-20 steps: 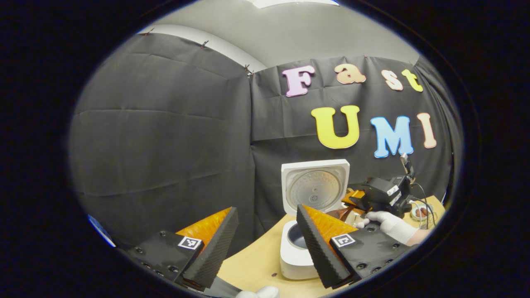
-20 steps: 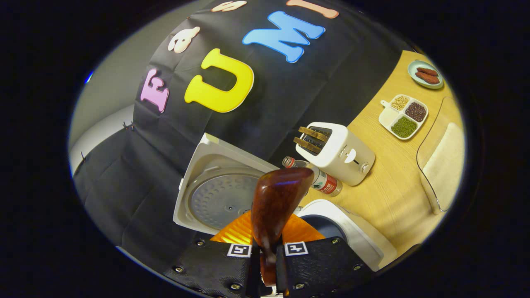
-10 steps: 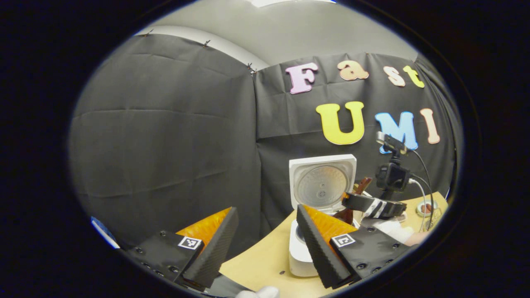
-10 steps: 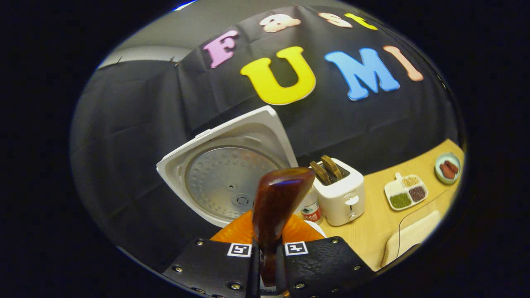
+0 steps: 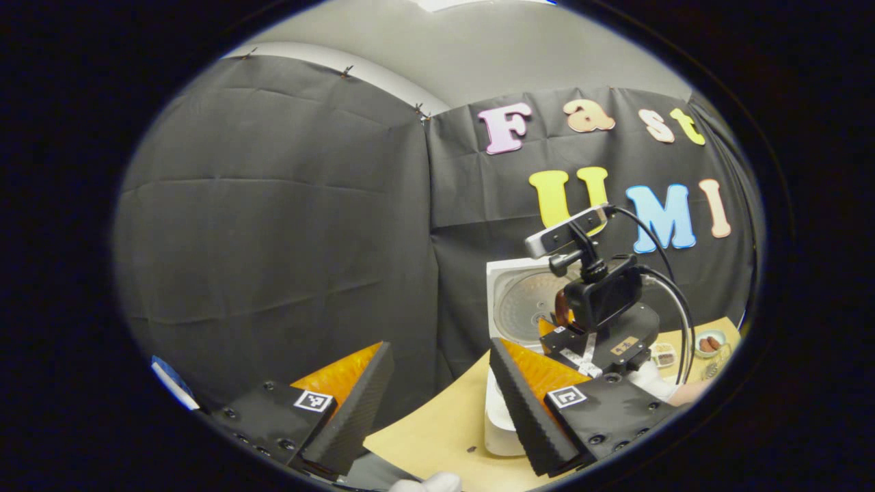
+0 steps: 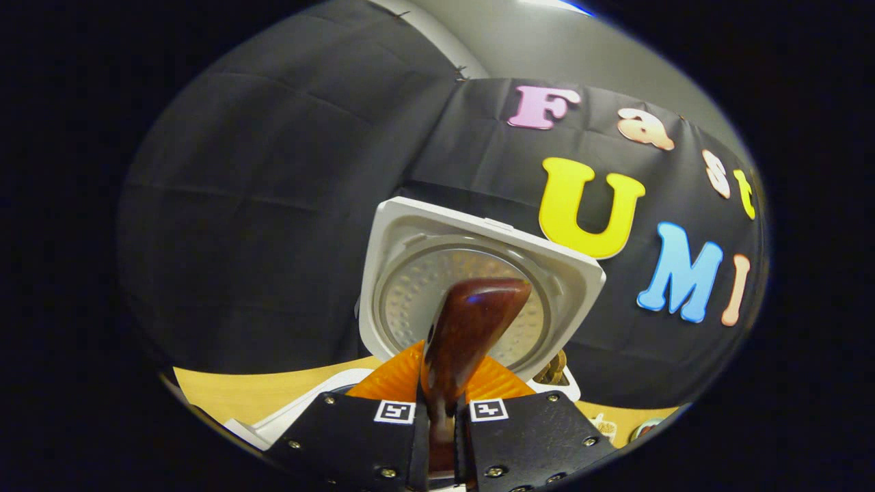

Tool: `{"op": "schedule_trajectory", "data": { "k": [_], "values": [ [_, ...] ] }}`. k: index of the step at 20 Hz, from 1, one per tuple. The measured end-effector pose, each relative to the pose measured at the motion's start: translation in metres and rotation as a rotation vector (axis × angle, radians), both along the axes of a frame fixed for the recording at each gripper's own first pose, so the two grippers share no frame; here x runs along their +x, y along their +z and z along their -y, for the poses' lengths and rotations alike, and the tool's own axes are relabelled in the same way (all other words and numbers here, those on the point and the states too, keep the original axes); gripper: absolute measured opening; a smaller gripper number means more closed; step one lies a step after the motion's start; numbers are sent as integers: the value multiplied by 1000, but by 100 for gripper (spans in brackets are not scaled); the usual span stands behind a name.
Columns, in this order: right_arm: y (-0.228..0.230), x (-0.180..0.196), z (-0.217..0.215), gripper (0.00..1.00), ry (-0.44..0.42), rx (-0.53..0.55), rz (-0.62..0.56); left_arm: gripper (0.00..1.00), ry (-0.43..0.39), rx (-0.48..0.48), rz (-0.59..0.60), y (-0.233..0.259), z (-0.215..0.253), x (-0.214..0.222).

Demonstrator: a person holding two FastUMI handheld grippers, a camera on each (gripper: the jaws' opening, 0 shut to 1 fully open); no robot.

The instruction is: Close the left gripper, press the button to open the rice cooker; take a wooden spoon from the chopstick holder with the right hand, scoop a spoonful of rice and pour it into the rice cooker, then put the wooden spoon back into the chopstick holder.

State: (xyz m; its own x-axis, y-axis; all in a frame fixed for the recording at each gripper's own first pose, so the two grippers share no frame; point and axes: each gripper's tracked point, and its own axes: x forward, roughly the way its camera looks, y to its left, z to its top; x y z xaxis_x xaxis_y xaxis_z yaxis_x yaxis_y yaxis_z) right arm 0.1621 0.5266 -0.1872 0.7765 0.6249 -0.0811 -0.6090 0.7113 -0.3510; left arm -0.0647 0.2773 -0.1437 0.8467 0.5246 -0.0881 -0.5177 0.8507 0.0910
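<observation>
Biggest item I see is the light wood table [image 5: 437, 437], smooth, pale grain. On it sits the rice cooker [image 5: 497, 417], glossy white plastic, rounded square body. Its lid [image 6: 478, 273] stands upright and open, with a dimpled round metal plate inside; I see that texture clearly in the right gripper view, less so in the left gripper view, where the right gripper [image 5: 573, 342] blocks part of the lid.

Left gripper [image 5: 437, 403]: fingers wide apart, holding nothing. Wedge-shaped fingers [image 5: 352, 410], black ribbed rubber pads, orange plastic backs, square black-and-white markers on the black mounts. It hovers near the table's edge, cooker just beyond its right finger.

Right gripper [image 6: 441, 424]: fingers [image 6: 383, 430] clamped tight on the wooden spoon [image 6: 468, 328] handle. Spoon is dark reddish-brown, glossy lacquer, bowl pointing up and forward in front of the open lid. I can't tell whether there's rice in the bowl. In the left gripper view the right gripper sits over the cooker with a black camera block and cables on top.

Far right in the left gripper view: a small round dish [image 5: 711, 342] holding reddish pieces, too small to identify. No legible brand or label on the cooker.
</observation>
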Motion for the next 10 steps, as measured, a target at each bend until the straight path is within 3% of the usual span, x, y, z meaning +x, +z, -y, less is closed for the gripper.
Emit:
{"op": "schedule_trajectory", "data": {
  "k": [1,2,4,5,10],
  "values": [
    [-1,-4,-3,14,10,-8,3,100,1,1,1,0,1,0],
    [-4,-6,-4,15,15,-19,4,95,-1,1,0,2,2,1],
    [-4,-5,-4,15,19,-49,35,100,-1,9,2,4,3,1],
    [-3,-4,-3,14,25,-49,34,98,-2,9,2,1,3,0],
    [2,3,4,15,4,105,-112,98,-5,10,6,5,3,-1]
  ]
}}
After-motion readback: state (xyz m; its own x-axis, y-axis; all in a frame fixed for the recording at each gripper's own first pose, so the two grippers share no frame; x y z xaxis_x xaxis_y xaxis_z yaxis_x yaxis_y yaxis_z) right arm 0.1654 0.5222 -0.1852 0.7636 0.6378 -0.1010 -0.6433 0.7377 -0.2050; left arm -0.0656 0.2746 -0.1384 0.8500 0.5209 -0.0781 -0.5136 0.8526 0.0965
